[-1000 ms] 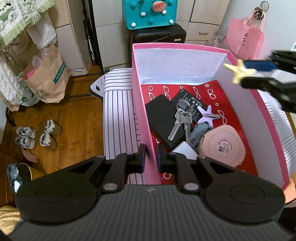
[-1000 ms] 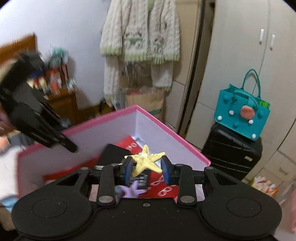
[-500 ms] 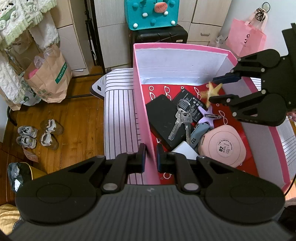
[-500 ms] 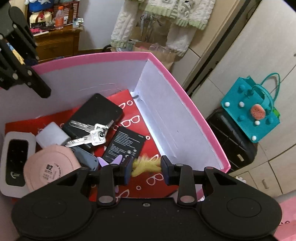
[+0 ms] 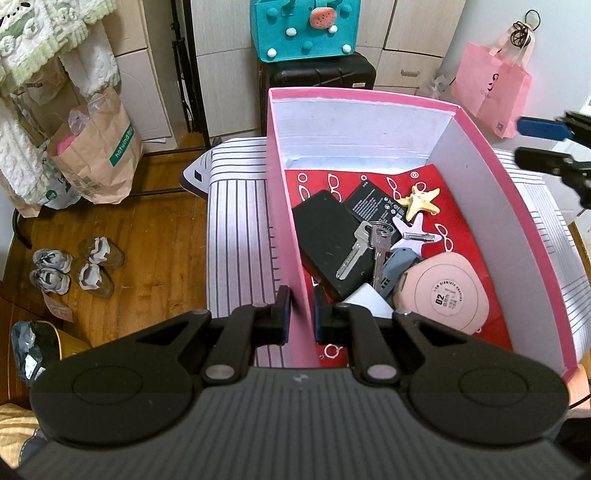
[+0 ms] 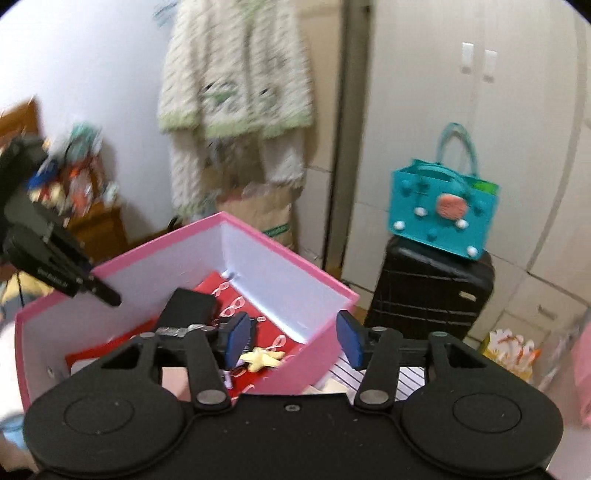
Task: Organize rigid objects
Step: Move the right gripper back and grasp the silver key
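Observation:
The pink box with a red patterned floor stands on a striped cloth. My left gripper is shut on its near left wall. The yellow starfish lies loose on the red floor toward the back, beside a black battery and a lilac star clip. Keys rest on a black power bank, with a pink round case in front. My right gripper hovers outside the box's right wall, jaws opening with nothing between them; the yellow starfish lies below its left finger.
The striped cloth stretches left of the box. Behind it stands a black suitcase with a teal bag on top. A paper bag and shoes sit on the wooden floor at left, a pink bag at back right.
My right gripper dipped into the box with the yellow starfish, let it go on the red floor, then drew back out to the right with its jaws spreading. The left gripper kept still.

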